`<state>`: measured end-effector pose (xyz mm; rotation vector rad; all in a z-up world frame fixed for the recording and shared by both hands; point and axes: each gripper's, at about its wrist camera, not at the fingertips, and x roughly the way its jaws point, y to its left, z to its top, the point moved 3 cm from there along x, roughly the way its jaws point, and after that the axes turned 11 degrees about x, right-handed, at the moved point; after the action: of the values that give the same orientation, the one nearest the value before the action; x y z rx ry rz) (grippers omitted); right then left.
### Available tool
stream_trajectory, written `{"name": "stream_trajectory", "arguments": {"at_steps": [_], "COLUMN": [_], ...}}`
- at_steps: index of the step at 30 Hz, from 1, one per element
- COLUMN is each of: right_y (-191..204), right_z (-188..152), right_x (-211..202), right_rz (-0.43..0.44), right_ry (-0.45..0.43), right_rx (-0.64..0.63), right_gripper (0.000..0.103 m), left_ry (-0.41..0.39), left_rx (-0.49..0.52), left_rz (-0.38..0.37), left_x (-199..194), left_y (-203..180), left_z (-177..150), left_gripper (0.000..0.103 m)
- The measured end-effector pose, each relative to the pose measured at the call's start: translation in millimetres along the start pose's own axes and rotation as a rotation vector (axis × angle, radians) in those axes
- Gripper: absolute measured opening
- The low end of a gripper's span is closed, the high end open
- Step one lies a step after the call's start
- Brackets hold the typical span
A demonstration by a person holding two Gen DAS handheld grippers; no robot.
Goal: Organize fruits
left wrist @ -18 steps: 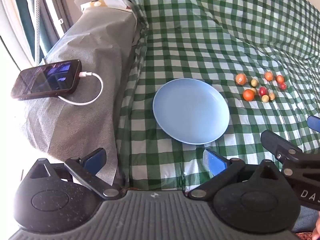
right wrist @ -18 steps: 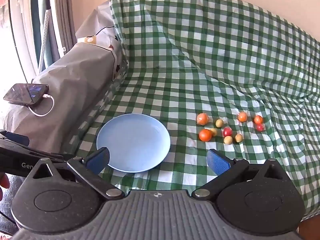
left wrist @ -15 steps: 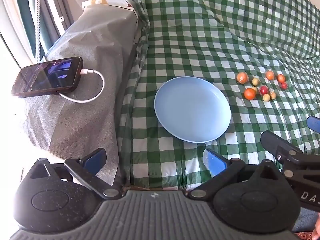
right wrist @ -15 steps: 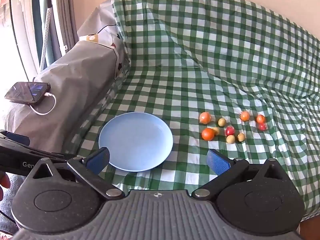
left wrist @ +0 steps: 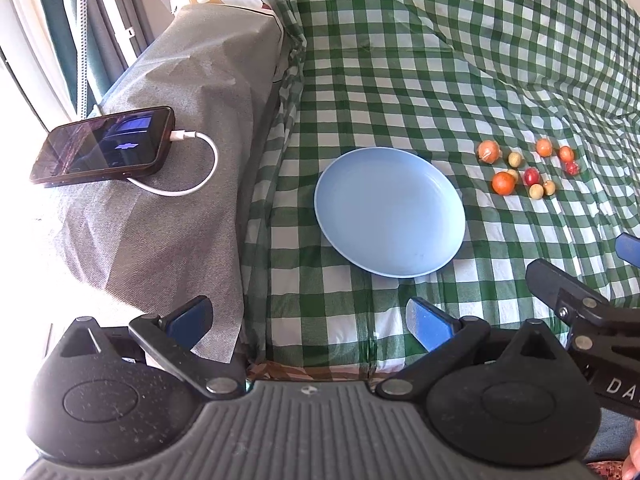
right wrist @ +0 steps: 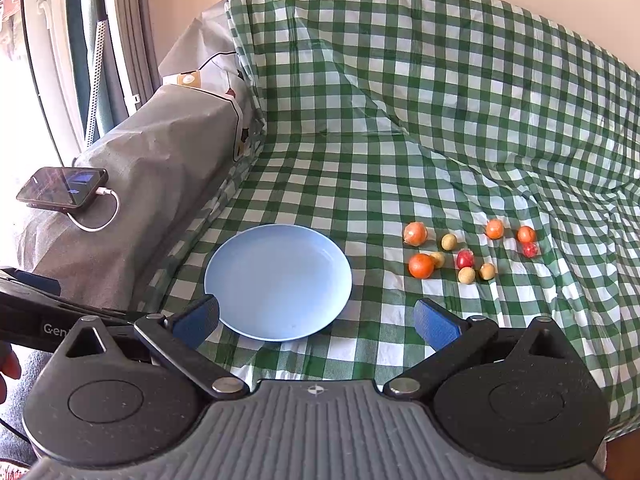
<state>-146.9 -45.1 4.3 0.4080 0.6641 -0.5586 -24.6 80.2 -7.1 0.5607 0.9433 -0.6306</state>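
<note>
Right wrist: smooth round plate (right wrist: 256,280), checked cloth (right wrist: 400,140).

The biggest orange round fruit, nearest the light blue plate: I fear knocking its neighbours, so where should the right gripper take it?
Grip the biggest orange round fruit across its middle from above, one finger on the near side and one on the far side. A small yellow fruit touches its right flank, so pinching left-to-right would likely bump it. The light blue plate lies left.

Bare checked cloth (right wrist: 360,184) lies between the blue plate (right wrist: 278,280) and the cluster of small fruits (right wrist: 466,250), well apart. The grey covered block (left wrist: 168,152), bearing a phone (left wrist: 104,146) and cable, bounds the plate's left side.
</note>
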Motion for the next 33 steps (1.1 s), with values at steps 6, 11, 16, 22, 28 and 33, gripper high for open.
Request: {"name": "stream_trajectory", "arguments": {"at_steps": [6,11,16,22,28,33], "right_y": [-2.0,1.4,1.1,-0.8,-0.1,-1.4], "right_z": [-3.3,-6.0,-6.3,-8.4,-10.0,-8.1], "right_x": [-0.9,-0.3,0.1,0.4,3.1,3.3], "right_rz": [0.039,0.025,0.028,0.03,-0.02,-0.009], "right_ry": [0.021,0.002,0.001,-0.012,-0.001,0.004], "right_rx": [0.025,0.017,0.027,0.021,-0.005,0.006], "right_gripper": [0.103,0.103,0.103,0.103,0.103,0.103], "left_ry": [0.003,0.004,0.0,0.006,0.007,0.008], "left_rx": [0.009,0.017,0.031,0.034,0.036,0.043], "left_rz": [0.012,0.009,0.016,0.017,0.018,0.022], "left_x": [0.2,-0.1,-1.1,0.1,0.3,0.2], "left_y": [-0.2,-0.1,0.4,1.2,1.7,1.7], "left_z": [-0.4,-1.1,-2.6,-3.1,-3.5,-3.6], "left_gripper": [0.103,0.103,0.103,0.103,0.103,0.103]}}
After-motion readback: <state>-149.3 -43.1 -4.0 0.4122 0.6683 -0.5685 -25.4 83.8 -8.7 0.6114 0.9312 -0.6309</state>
